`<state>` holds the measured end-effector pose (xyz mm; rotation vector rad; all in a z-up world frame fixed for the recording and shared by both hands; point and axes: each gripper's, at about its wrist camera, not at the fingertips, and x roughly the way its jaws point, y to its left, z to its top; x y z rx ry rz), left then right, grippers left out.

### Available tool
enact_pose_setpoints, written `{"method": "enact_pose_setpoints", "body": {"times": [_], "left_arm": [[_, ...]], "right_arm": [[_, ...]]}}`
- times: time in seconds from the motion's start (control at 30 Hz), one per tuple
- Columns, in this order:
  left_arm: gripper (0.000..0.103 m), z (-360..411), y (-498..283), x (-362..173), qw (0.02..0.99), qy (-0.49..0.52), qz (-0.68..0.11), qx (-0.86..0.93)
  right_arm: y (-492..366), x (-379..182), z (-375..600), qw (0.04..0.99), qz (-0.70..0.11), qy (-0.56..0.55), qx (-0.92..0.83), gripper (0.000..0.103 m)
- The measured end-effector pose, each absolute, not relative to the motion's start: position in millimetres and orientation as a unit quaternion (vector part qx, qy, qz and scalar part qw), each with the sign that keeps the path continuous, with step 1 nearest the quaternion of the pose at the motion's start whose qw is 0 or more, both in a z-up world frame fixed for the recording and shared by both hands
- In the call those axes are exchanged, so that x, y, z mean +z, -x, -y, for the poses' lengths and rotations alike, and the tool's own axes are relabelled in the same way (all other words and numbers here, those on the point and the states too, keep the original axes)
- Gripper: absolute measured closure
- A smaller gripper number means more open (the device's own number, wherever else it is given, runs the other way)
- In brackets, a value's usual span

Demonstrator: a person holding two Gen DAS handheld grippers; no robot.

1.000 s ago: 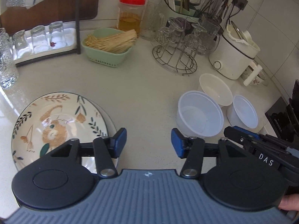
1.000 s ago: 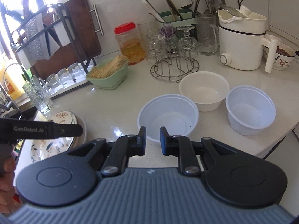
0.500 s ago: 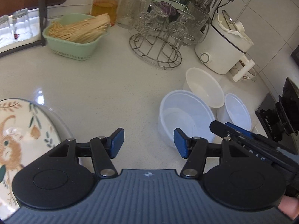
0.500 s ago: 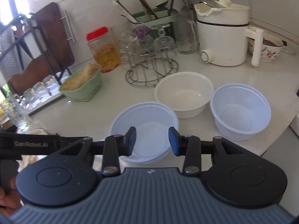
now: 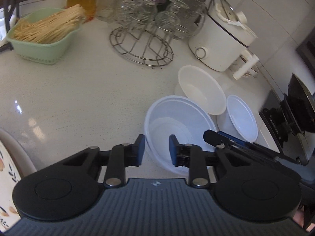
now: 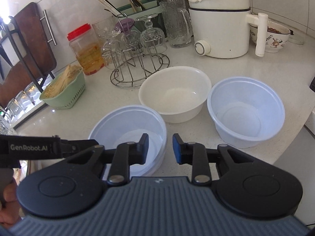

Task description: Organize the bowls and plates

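Note:
Three bowls stand on the white counter: a large translucent bowl (image 5: 177, 125) (image 6: 128, 125) nearest, a white bowl (image 5: 202, 88) (image 6: 175, 92) behind it, and a smaller translucent bowl (image 5: 242, 116) (image 6: 246, 110) to the right. My left gripper (image 5: 156, 149) is open, its fingers straddling the large bowl's near-left rim. My right gripper (image 6: 159, 149) is open, straddling the same bowl's right rim. A patterned plate (image 5: 6, 169) lies at the far left edge of the left wrist view.
A wire glass rack (image 6: 139, 63), a green basket of sticks (image 6: 63, 90), a red-lidded jar (image 6: 86, 51) and a white cooker (image 6: 218, 23) stand at the back. The counter's edge (image 6: 295, 133) runs close on the right.
Both grippers moved in on the large translucent bowl. The left swung right away from the plate. The right gripper opened from nearly shut.

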<state>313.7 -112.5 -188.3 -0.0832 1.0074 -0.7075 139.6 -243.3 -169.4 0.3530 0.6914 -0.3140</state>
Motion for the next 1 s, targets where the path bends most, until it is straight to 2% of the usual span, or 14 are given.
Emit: {"method": "enact_pose_setpoints", "body": {"times": [0.23,0.6,1.0], "left_arm": [[0.079,108,-308,-182,0.821,0.027,-0.465,-0.330],[0.079,49,-305,-153,0.845,0.042,-0.452,-0.283],[0.079,36,-328,-165,0.844,0.023,-0.474,-0.250]], "right_arm": [[-138,-168,243,0.910,-0.342,-0.186,-0.142,0.085],[-155,-157,206,0.922,-0.337,-0.181,-0.065,0.085],[-174,-168,186,0.922,-0.355,-0.152,-0.031,0.085]]}}
